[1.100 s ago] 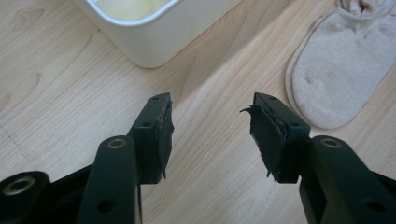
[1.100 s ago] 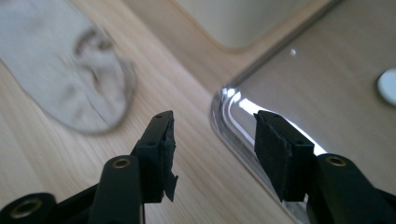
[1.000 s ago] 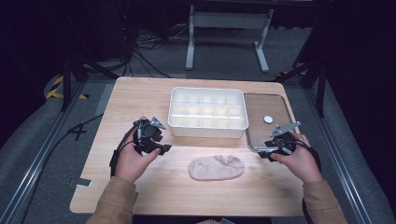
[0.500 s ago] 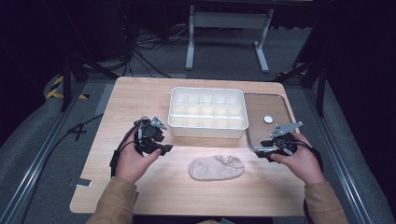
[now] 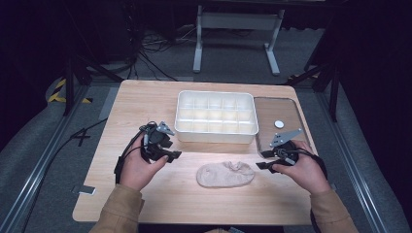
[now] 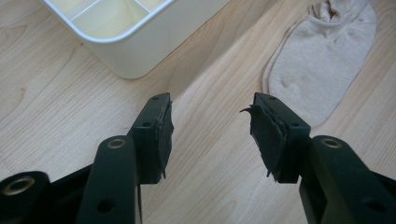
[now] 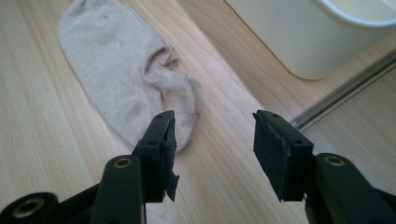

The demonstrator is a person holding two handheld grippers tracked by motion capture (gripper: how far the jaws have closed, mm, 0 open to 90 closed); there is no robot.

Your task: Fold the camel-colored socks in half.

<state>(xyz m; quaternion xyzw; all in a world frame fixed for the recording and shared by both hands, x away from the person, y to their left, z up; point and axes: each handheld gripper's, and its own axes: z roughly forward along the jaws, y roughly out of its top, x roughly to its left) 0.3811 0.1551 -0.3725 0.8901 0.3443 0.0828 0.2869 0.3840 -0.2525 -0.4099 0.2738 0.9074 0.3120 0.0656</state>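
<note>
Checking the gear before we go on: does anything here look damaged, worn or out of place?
Yes: the pads of the left hand-held gripper look frayed, with torn, curling edges peeling from the jaws. The right hand-held gripper shows a ragged pad too. The sock lies flat and the divided bin sits square.

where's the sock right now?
In the high view the sock lies flat on the wooden table, near its front edge, just in front of the white divided box and between the left tongs and right tongs.
</note>
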